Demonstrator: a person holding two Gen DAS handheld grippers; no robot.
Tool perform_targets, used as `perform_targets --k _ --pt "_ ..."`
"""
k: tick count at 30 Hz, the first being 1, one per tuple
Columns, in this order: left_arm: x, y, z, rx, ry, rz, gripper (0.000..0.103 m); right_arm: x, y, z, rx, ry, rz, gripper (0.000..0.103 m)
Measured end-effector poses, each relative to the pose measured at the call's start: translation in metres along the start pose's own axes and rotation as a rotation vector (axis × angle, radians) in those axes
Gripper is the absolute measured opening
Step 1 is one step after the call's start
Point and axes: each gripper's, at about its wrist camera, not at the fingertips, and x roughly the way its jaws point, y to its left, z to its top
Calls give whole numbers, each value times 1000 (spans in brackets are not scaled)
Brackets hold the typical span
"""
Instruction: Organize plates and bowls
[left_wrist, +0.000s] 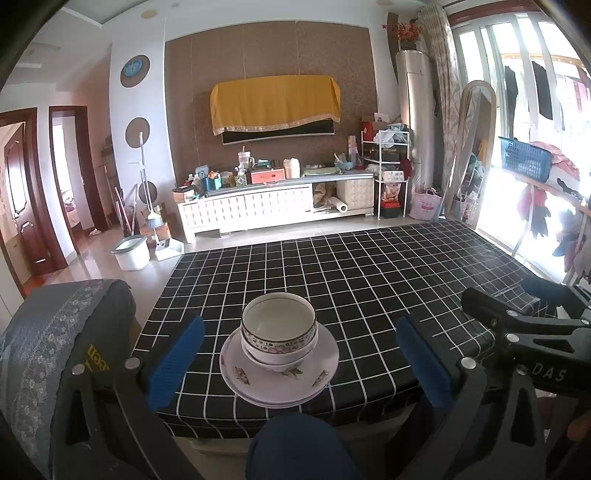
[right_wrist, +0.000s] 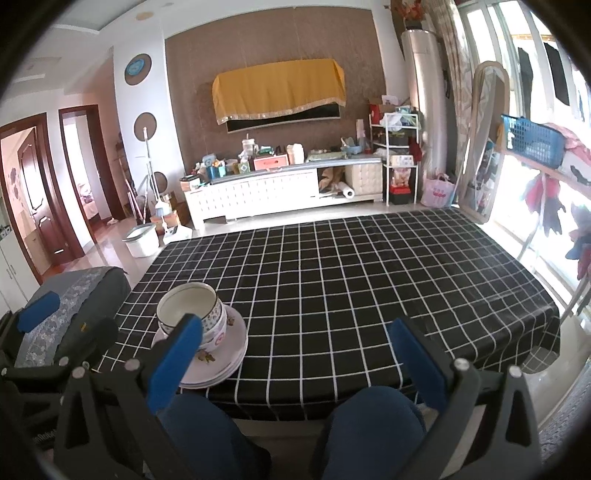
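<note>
Two nested floral bowls (left_wrist: 279, 328) sit on a stack of white floral plates (left_wrist: 279, 373) at the near edge of the black checked table (left_wrist: 369, 280). My left gripper (left_wrist: 300, 363) is open, pulled back over the table's edge, and the stack appears between its blue pads without touching them. In the right wrist view the bowls (right_wrist: 192, 314) and plates (right_wrist: 221, 350) lie to the left, partly behind the left pad. My right gripper (right_wrist: 295, 363) is open and holds nothing.
A grey patterned chair back (left_wrist: 62, 332) stands left of the table. The person's knees in blue trousers (right_wrist: 373, 417) are under the near edge. The right gripper's black frame (left_wrist: 524, 325) shows at the right of the left wrist view. A TV cabinet (left_wrist: 273, 203) lines the far wall.
</note>
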Motion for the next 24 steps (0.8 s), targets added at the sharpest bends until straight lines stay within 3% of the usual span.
perform_targets --k 24 --pt "-5 -6 -2 -1 3 13 103 -2 0 2 -16 -12 -14 103"
